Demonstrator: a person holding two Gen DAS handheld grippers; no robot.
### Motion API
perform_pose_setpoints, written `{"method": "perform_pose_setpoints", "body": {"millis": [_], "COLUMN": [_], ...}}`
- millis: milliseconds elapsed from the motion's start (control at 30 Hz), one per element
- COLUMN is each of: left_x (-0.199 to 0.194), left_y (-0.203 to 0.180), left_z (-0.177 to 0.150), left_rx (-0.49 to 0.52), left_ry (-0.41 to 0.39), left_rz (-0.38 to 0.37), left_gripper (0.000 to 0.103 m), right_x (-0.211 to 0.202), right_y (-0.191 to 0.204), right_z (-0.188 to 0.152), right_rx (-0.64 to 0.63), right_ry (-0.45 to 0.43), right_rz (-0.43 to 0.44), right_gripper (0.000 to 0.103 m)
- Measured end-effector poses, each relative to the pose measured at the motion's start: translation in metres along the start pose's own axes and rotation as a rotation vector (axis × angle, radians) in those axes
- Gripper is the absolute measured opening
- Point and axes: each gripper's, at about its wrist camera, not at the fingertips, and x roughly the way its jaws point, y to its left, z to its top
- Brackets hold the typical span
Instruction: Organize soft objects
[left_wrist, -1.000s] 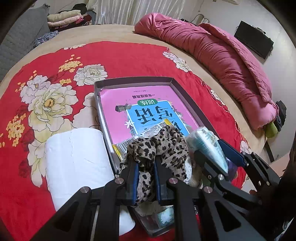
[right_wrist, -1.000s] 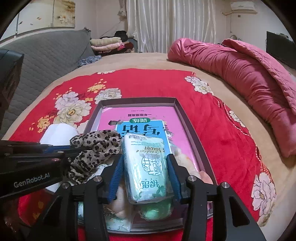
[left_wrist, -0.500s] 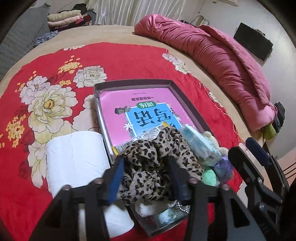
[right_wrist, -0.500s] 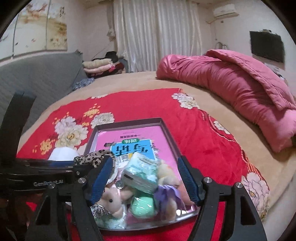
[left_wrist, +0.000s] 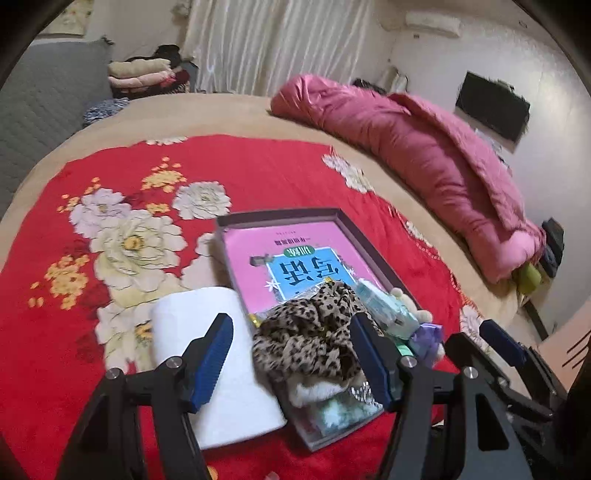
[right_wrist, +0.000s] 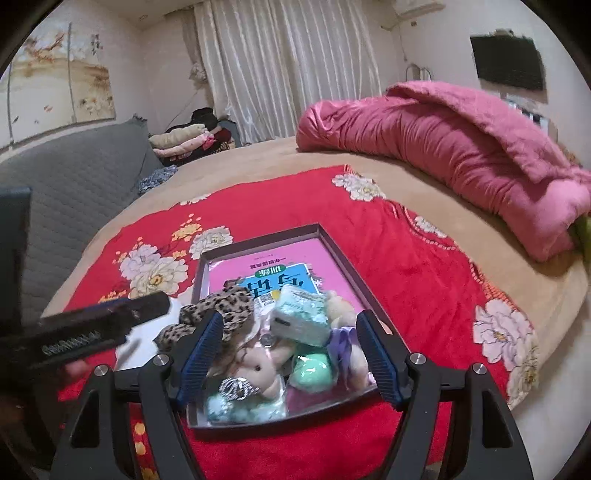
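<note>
Nearest, the left gripper (left_wrist: 293, 360) hangs over the tray's near end, its jaws opening wide – the leopard cloth (left_wrist: 314, 332) lies loose between the blue pads, neither pressing it. The right gripper (right_wrist: 290, 358) hovers just beside it, jaws spread and clamped on nothing. Below it the tissue pack (right_wrist: 301, 315) rests on a heap of small plush toys (right_wrist: 258, 365) and a green ball (right_wrist: 314, 369). All sit in the near end of the tray (left_wrist: 369, 243), on a pink book (left_wrist: 295, 251). A white roll (left_wrist: 218, 369) lies against the tray's left side, perhaps touching. Beyond – the red flowered blanket (left_wrist: 240, 173), then a pink quilt (left_wrist: 424, 162) and folded clothes (right_wrist: 181, 142).
</note>
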Motion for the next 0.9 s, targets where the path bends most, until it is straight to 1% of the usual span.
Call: {"method": "perform_pose_setpoints", "body": {"millis": [133,233,400,533,633,700,900], "left_x": [-0.029,-0.046,-0.07,-0.086,-0.095,-0.102,-0.121], "left_y": [0.01,0.018,0.026,0.03,0.032,0.03,0.025], "left_z": [-0.005,-0.01,-0.021,-0.03,-0.035,-0.04,-0.05], "left_rx": [-0.006,-0.029,-0.027,-0.038,-0.044,-0.032,-0.024], "left_ry": [-0.024,-0.023,-0.034,-0.04,-0.044,-0.048,-0.077], "left_rz": [0.058,0.06,0.082,0.089,0.096,0.124,0.134], "left_gripper": [0.065,0.065,0.065,0.065,0.065,0.065,0.065], "right_x": [-0.018,-0.031,-0.053,-0.065,-0.074,-0.078,-0.089], "right_y": [0.015,0.025,0.047,0.055,0.061,0.066,0.071], "right_z": [-0.002,-0.005,-0.01,-0.014,-0.019,-0.022,-0.029], "right_rx": [-0.001,0.007,-0.035,-0.034,-0.056,-0.077,-0.112], "right_ry": [-0.017,-0.015,-0.018,0.001,0.001,0.011,0.015], "right_rz": [-0.007,0.005,0.007,0.019,0.011,0.007,-0.005], "right_gripper": [0.076,0.076,0.076,0.076,0.076,0.076,0.076]}}
